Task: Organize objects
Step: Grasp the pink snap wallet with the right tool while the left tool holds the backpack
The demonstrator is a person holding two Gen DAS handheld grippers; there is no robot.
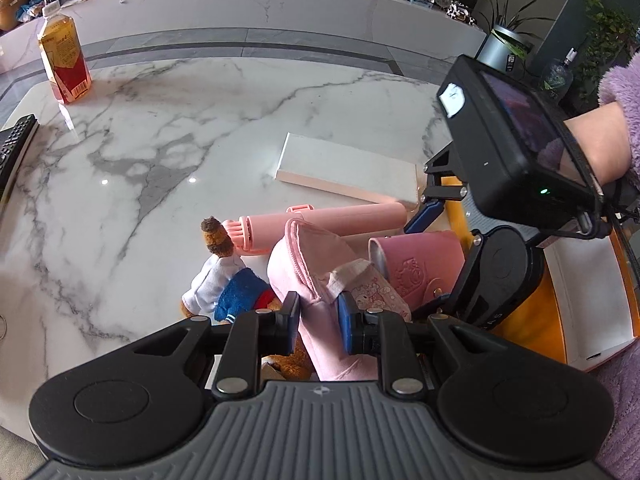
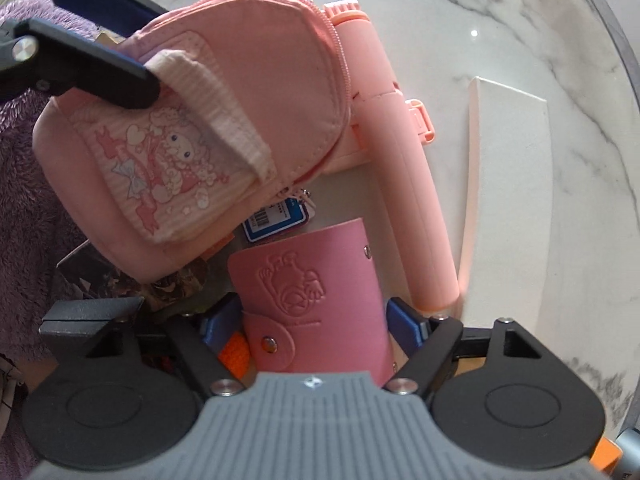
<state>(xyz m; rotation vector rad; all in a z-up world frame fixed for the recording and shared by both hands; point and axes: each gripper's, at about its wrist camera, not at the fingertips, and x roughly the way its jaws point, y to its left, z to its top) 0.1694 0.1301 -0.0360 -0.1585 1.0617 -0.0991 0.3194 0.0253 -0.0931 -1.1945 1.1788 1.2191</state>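
My left gripper [image 1: 319, 320] is shut on a pink zip pouch [image 1: 316, 276] with a cartoon patch, held tilted above the marble table [image 1: 160, 152]; the pouch also shows in the right wrist view [image 2: 224, 120]. My right gripper [image 2: 314, 320] is shut on a pink leather card holder [image 2: 316, 292], which shows beside the pouch in the left wrist view [image 1: 420, 260]. A pink folded fan [image 1: 320, 220] lies just behind them, also seen in the right wrist view [image 2: 400, 184]. A plush bear [image 1: 224, 276] in white and blue lies left of the pouch.
A flat white box [image 1: 348, 168] lies behind the fan, also in the right wrist view [image 2: 508, 200]. An orange drink bottle [image 1: 64, 60] stands far left. A black remote [image 1: 14, 148] lies at the left edge. A blue barcode tag [image 2: 276, 220] lies under the pouch.
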